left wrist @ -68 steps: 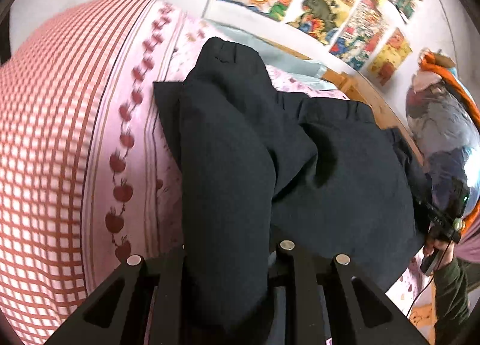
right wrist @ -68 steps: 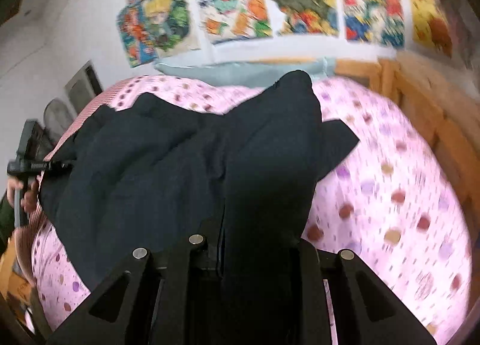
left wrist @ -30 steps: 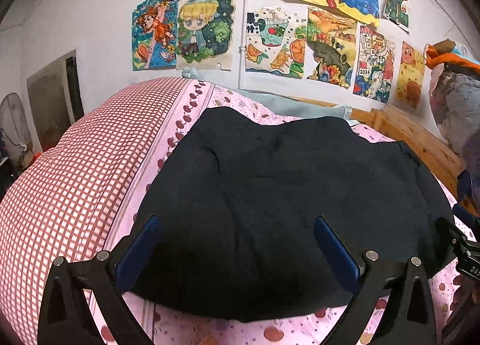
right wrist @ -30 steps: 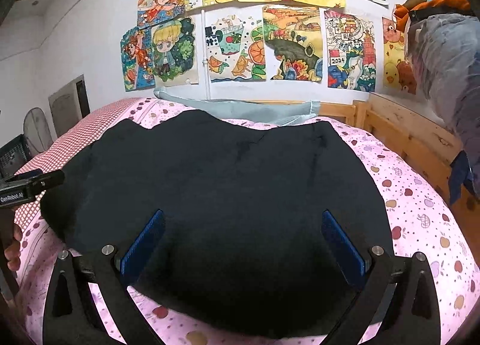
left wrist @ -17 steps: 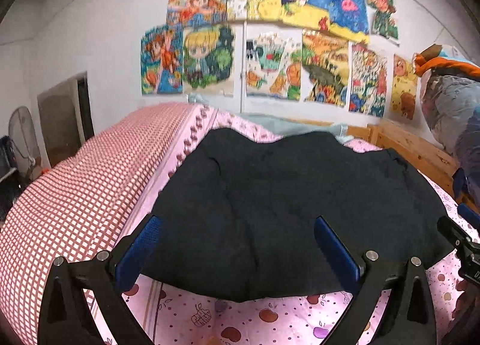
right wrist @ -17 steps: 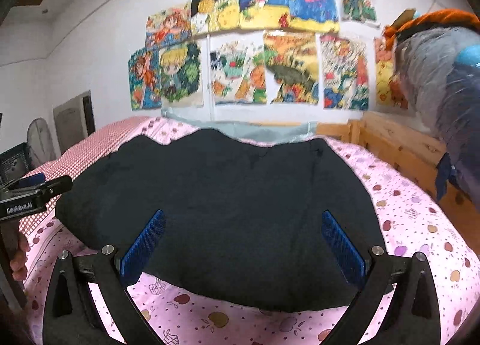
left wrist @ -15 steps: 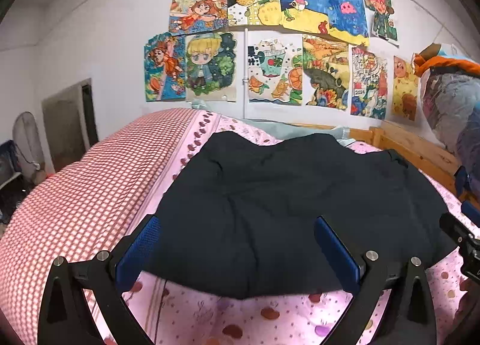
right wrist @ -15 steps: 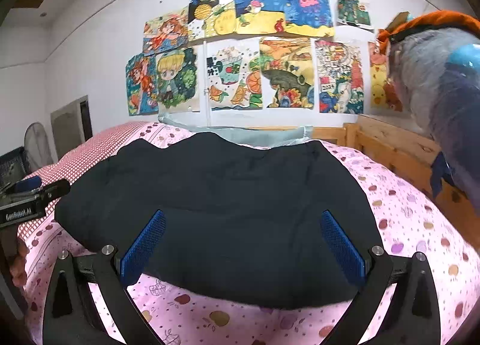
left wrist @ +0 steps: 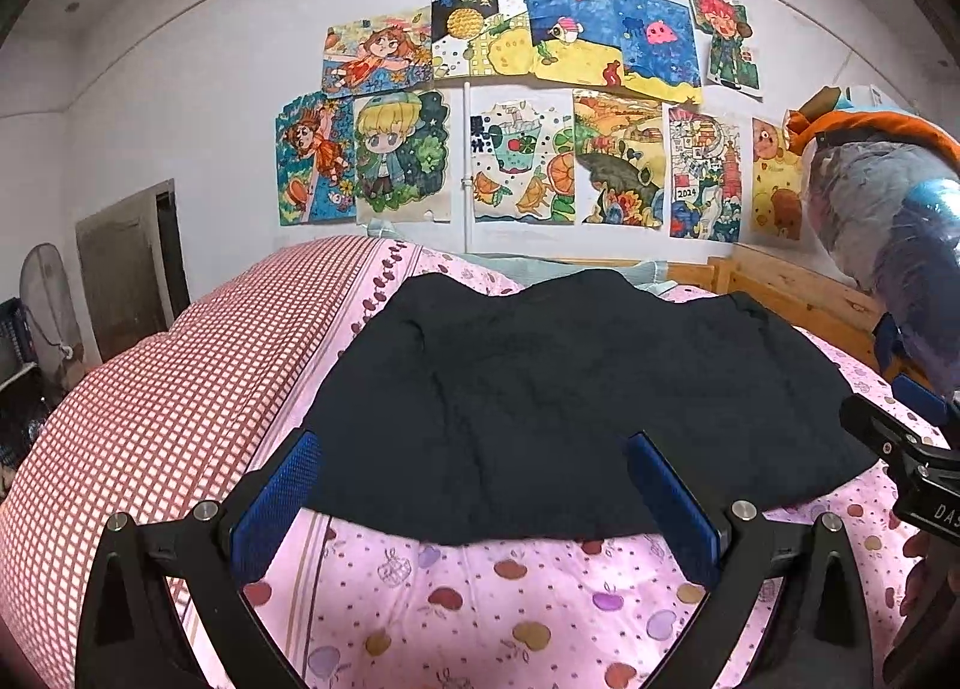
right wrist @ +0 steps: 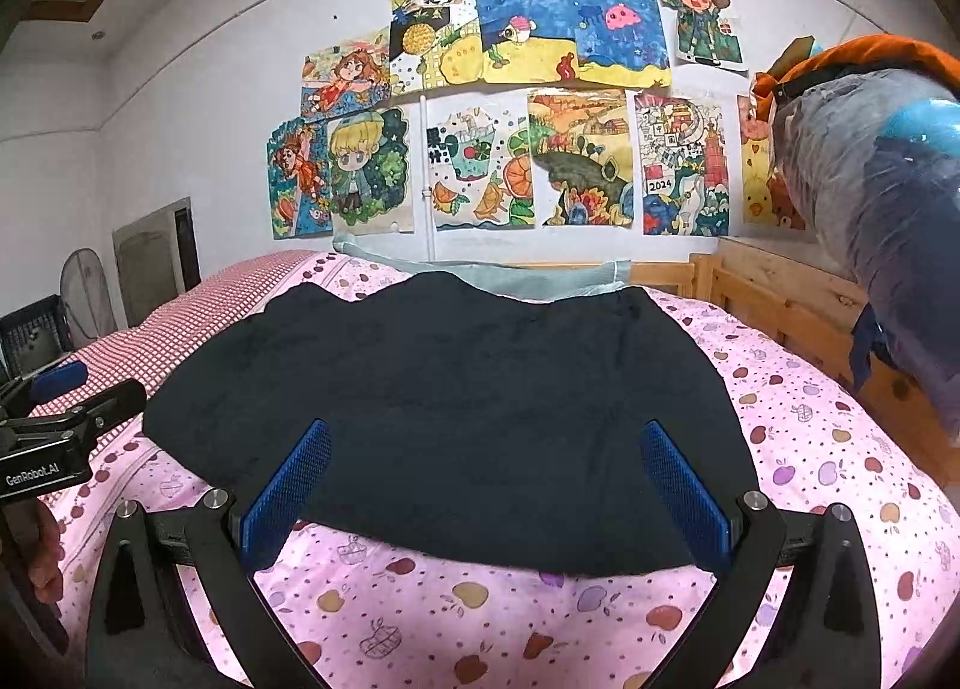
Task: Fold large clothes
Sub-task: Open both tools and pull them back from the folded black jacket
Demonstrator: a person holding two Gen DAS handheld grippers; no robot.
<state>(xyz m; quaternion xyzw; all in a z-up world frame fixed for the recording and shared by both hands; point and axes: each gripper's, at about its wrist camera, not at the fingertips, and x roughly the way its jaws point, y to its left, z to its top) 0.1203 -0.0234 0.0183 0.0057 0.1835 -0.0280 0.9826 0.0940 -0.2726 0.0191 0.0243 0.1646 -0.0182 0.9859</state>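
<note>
A large black garment lies spread flat on the pink fruit-print bed sheet; it also shows in the right wrist view. My left gripper is open and empty, held back over the garment's near edge. My right gripper is open and empty, also over the near edge. The right gripper's body shows at the right edge of the left wrist view, and the left gripper's body shows at the left of the right wrist view.
A red checked cover lies on the bed's left side. A wooden bed frame runs along the right. A wrapped bundle hangs at the right. Drawings cover the wall. A fan stands at far left.
Both grippers let go of the black garment, opened and pulled back toward the near edge of the bed. The garment now lies flat with more sheet showing in front.
</note>
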